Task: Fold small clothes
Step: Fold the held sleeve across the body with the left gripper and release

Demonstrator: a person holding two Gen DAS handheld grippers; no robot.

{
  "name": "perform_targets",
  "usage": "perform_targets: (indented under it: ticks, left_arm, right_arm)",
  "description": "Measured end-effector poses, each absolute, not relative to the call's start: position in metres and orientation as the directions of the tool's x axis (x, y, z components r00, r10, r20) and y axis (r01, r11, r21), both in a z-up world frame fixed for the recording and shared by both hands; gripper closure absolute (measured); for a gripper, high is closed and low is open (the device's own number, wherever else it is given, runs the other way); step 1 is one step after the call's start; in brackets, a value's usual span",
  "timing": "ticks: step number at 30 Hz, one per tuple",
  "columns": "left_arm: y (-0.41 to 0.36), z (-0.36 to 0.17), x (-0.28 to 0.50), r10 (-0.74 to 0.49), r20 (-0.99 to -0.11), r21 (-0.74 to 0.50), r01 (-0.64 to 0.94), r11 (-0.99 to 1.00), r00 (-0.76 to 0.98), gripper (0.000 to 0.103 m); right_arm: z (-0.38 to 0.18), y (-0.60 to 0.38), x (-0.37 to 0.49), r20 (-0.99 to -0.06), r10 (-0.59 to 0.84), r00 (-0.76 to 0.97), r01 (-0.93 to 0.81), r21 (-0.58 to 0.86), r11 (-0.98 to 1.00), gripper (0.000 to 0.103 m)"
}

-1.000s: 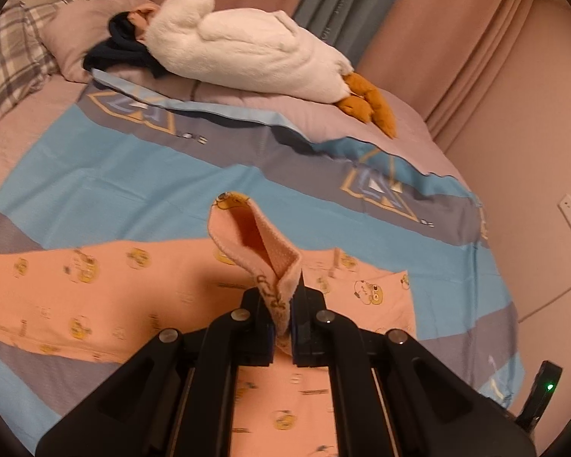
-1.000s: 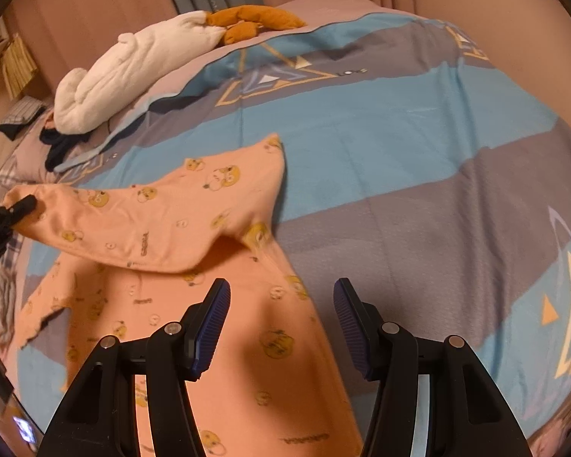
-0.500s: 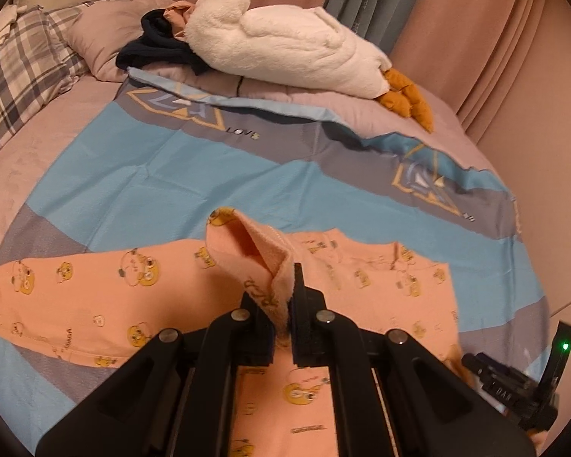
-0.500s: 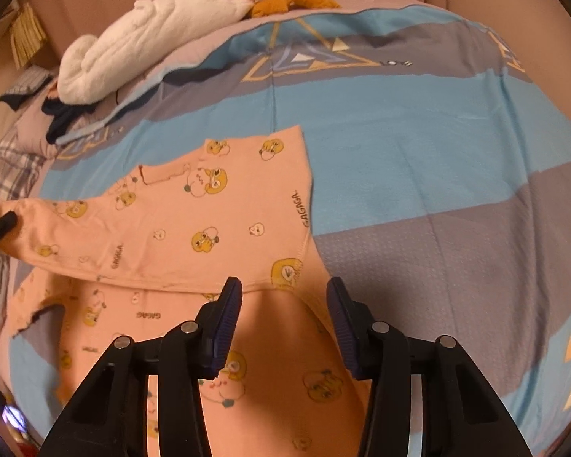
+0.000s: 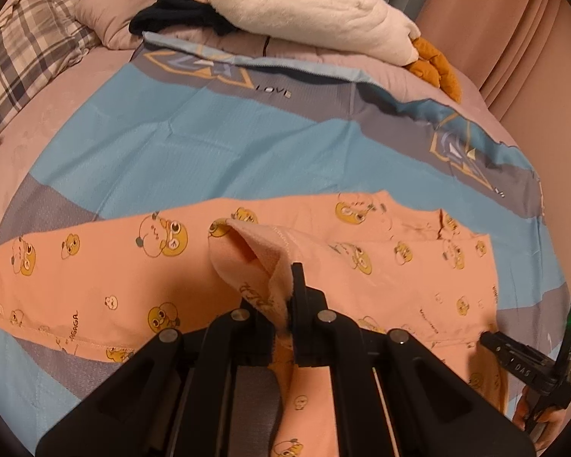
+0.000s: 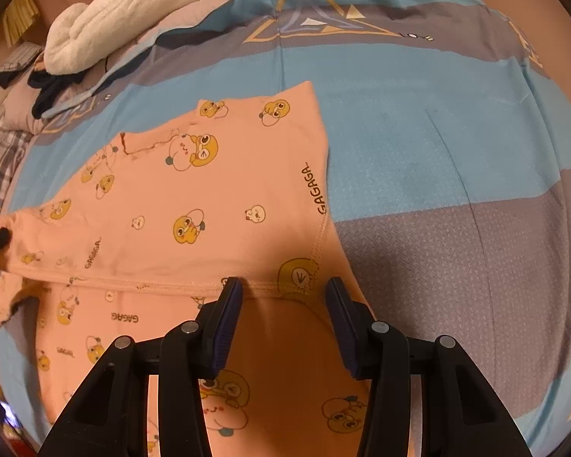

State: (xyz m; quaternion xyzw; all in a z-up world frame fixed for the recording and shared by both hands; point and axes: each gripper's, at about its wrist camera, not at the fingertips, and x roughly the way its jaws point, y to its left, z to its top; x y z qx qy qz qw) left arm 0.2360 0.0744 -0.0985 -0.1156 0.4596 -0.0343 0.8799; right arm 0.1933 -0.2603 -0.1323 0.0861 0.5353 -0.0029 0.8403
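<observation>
Left wrist view: left gripper (image 5: 285,304), fingers (image 5: 299,285) pressed together on a raised fold of the peach garment (image 5: 95,266); the rest of the garment lies spread across the striped bed cover (image 5: 209,144). The right gripper (image 5: 521,358) shows at the lower right edge.

Right wrist view: right gripper (image 6: 283,293), fingers (image 6: 230,304) partly apart, having just been closing, with the garment's stitched hem (image 6: 171,285) between the tips, the pads not pressing it. White plush toy (image 6: 141,3) lies at the bed's far end.
</observation>
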Motion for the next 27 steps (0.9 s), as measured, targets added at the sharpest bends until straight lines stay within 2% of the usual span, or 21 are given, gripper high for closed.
perform_targets:
  ticks: [20, 24, 27]
  left_arm:
    - [0.09, -0.152, 0.235, -0.135, -0.87, -0.214, -0.116, 0.97, 0.474, 0.087]
    - [0.09, -0.151, 0.232, -0.092, -0.873, -0.181, -0.143, 0.973, 0.479, 0.074]
    - [0.092, -0.148, 0.229, -0.056, -0.874, -0.152, -0.162, 0.975, 0.483, 0.06]
  right_arm:
    - [-0.136, -0.259, 0.197, -0.904, 0.076, 0.421, 0.097, 0.129, 0.987, 0.055]
    - [-0.136, -0.258, 0.197, -0.904, 0.069, 0.422, 0.098, 0.121, 0.988, 0.055]
    - [-0.135, -0.259, 0.196, -0.903, 0.068, 0.424, 0.104, 0.123, 0.987, 0.055]
